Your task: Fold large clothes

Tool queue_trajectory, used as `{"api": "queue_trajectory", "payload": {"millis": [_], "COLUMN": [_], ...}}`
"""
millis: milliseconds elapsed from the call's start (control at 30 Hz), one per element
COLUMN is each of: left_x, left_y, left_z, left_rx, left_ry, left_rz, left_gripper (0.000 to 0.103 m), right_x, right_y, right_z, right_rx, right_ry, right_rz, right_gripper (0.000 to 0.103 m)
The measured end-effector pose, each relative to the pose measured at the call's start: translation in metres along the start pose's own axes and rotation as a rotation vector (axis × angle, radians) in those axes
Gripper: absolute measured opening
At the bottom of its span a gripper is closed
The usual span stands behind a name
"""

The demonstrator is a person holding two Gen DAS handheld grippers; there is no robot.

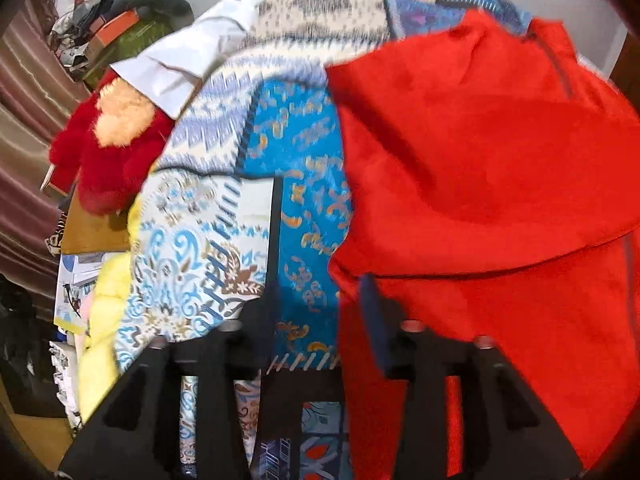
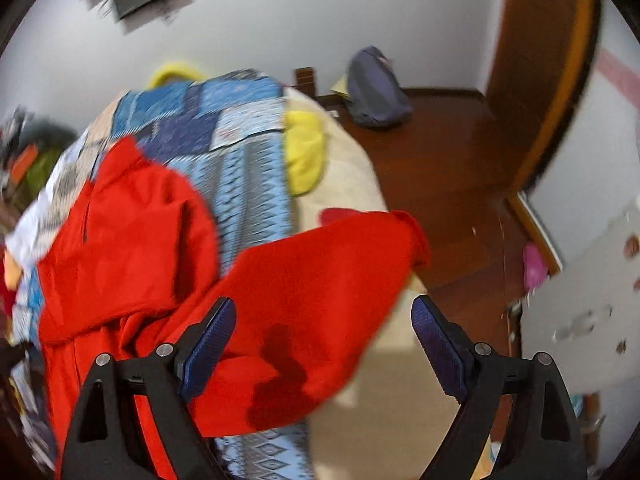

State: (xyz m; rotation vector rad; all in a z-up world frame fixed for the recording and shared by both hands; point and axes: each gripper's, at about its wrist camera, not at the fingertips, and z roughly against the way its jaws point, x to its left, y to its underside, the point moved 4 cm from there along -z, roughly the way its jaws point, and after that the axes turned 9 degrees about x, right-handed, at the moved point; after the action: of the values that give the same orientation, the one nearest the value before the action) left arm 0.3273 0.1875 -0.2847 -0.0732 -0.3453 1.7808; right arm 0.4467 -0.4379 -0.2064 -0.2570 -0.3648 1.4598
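The red garment [image 2: 132,248] lies spread across the patterned blue quilt [image 1: 308,184] on the bed [image 2: 344,184], and it reads as a fold just laid down, with both tools off the cloth. In the right wrist view one broad flap of red is turned over and reaches toward the bed's edge, its corner hanging close to the wooden floor [image 2: 448,168]. The right gripper [image 2: 324,340] hovers above that flap, its fingers [image 2: 212,336] spread wide apart, nothing between them but air, the red cloth below and untouched as far as one can tell. Over in the left wrist view, the left gripper [image 1: 316,320] hangs over the seam where red meets blue; its fingers stand partly apart, one dark pad [image 1: 374,312] showing against the red edge, and whether it brushes the fabric is hard to say through the blur. Nothing looks pinched there. So the judgement: one fold is down, the piece is not yet a tidy packet, and the top part with its collar sits rumpled toward the far side. The next move likely calls for picking two fresh points on an outer edge, closing on a single layer only, and carrying it across evenly so the quilt underneath does not come up with it. A red plush toy [image 1: 104,152] sits off at the bedside, well clear.
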Motion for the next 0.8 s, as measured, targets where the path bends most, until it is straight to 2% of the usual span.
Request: {"api": "queue_trajectory", "payload": {"millis": [100,233,300,400,467,500,567,633,800], "left_x": [-0.009,-0.030,-0.047,-0.075,-0.098,-0.111,-0.130,-0.153,-0.188], "left_y": [-0.009,-0.027,-0.037,-0.049,-0.060,-0.065,-0.071,-0.077,-0.079], "left_z": [0.023,0.035,0.033,0.029,0.022,0.017,0.010,0.000,-0.027], "left_rx": [-0.061,-0.087,-0.089,-0.097,-0.086,-0.078,-0.066,-0.053,0.024], "left_ry": [0.027,0.124,0.157,0.174,0.185,0.192,0.195,0.184,0.173], "left_rz": [0.006,0.030,0.028,0.005,-0.016,-0.029,-0.051,-0.085,-0.133], "left_gripper": [0.066,0.068,0.080,0.080,0.080,0.080,0.080,0.080,0.080], "right_x": [-0.022,-0.040,-0.043,-0.041,-0.039,-0.038,-0.040,-0.038,-0.043], "right_y": [-0.003,-0.008,-0.009,-0.007,-0.004,-0.003,-0.004,-0.008,-0.027], "right_z": [-0.004,-0.024,-0.041,-0.068,-0.089,-0.096,-0.100,-0.096,-0.065], "right_rx": [0.016,0.049,0.082,0.139,0.182,0.186,0.160,0.127,-0.001], "right_ry": [-0.006,-0.057,-0.098,-0.139,-0.171,-0.201,-0.237,-0.241,-0.102], "right_rz": [-0.052,-0.121,-0.151,-0.176,-0.201,-0.223,-0.263,-0.261,-0.194], "right_gripper": [0.088,0.088,0.087,0.072,0.055,0.051,0.026,0.011,0.006]}}
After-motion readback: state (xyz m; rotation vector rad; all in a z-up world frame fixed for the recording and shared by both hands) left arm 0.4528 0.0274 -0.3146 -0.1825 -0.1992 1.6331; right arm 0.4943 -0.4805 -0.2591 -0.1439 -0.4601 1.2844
